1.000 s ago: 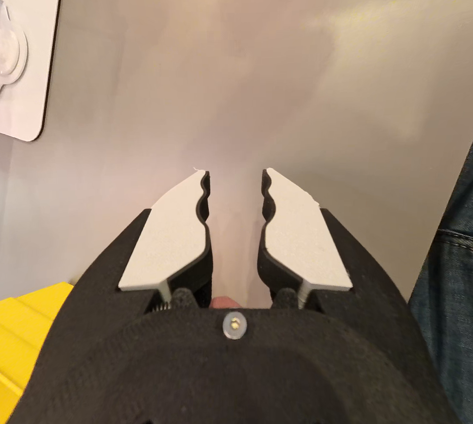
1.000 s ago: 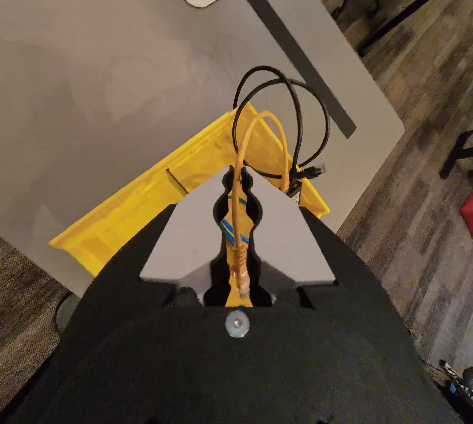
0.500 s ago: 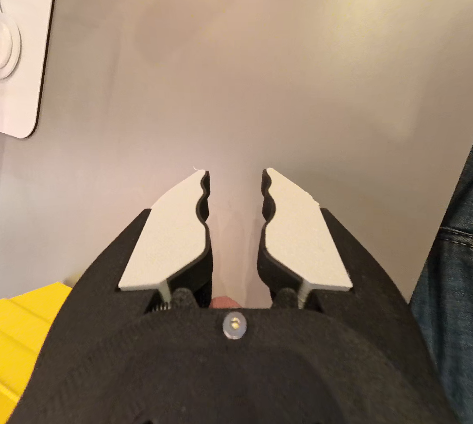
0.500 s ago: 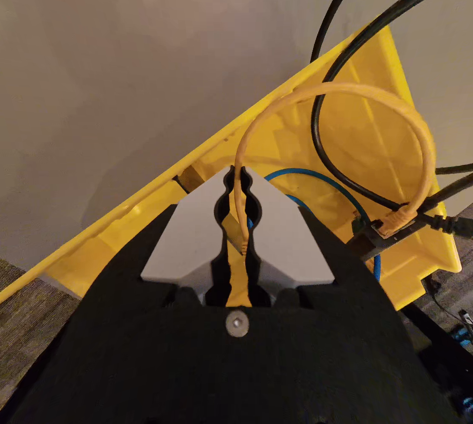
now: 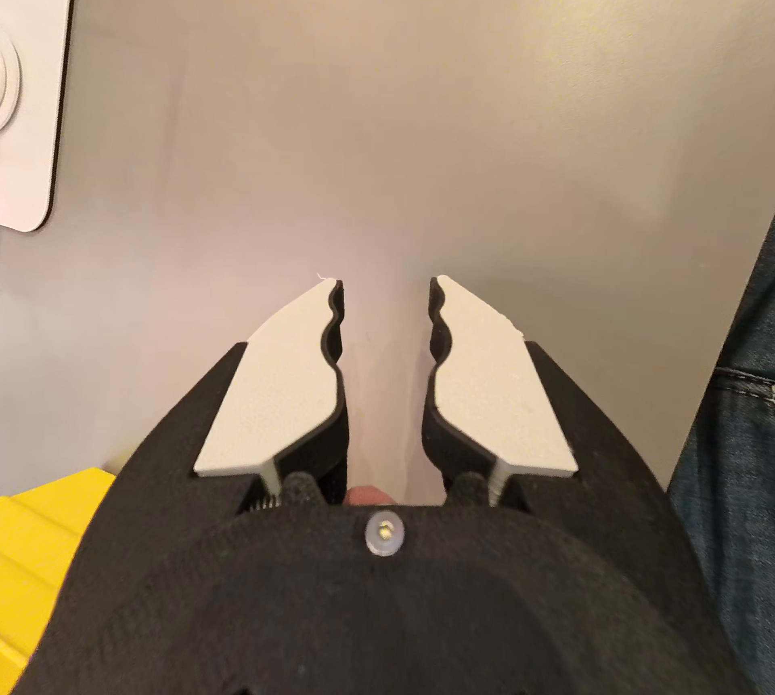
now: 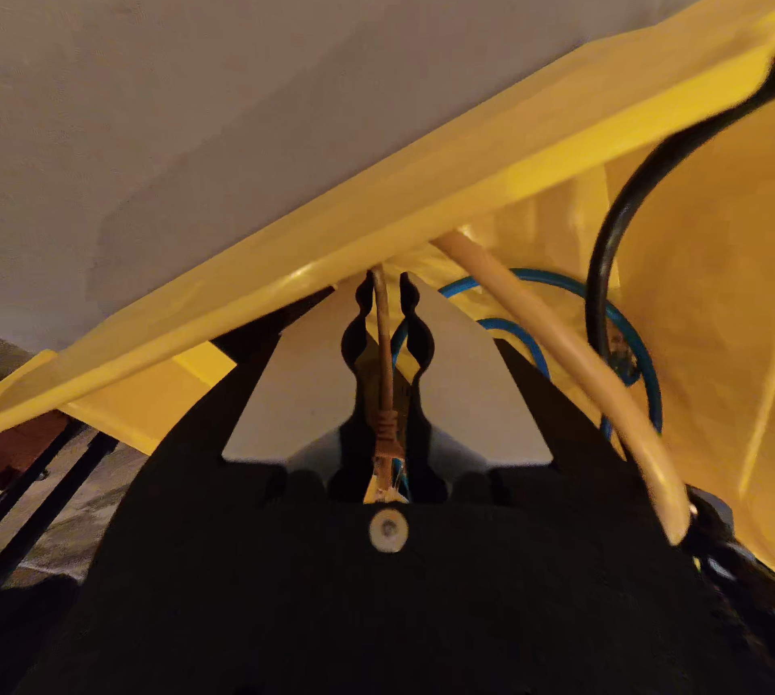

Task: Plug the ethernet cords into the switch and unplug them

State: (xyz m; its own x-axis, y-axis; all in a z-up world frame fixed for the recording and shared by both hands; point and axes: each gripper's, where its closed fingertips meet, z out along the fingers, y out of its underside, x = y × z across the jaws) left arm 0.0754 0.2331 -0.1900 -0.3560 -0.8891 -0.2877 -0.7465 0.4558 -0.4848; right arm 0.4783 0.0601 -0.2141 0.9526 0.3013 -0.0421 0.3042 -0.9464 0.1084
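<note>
My right gripper (image 6: 386,284) is shut on the orange ethernet cord (image 6: 385,343), near its plug end, which hangs between the fingers toward the camera. The gripper is low inside the yellow bin (image 6: 419,196). The cord's other stretch (image 6: 557,356) loops across the right. A blue cord (image 6: 629,322) and a black cord (image 6: 604,255) lie in the bin. The switch is hidden apart from a dark blurred part at the lower right. My left gripper (image 5: 386,285) is open and empty over the bare grey table (image 5: 419,87).
A white rounded pad (image 5: 29,87) lies on the table at the far left. A corner of the yellow bin (image 5: 42,549) shows at the lower left. A person's jeans-clad leg (image 5: 738,465) is at the table's right edge. Floor and dark legs (image 6: 42,477) show lower left. The left gripper's tips are roughly 45 cm from the right gripper's.
My right gripper has gone down into the yellow bin with the orange cord still held; the bin now fills the view. The left gripper has barely shifted.
</note>
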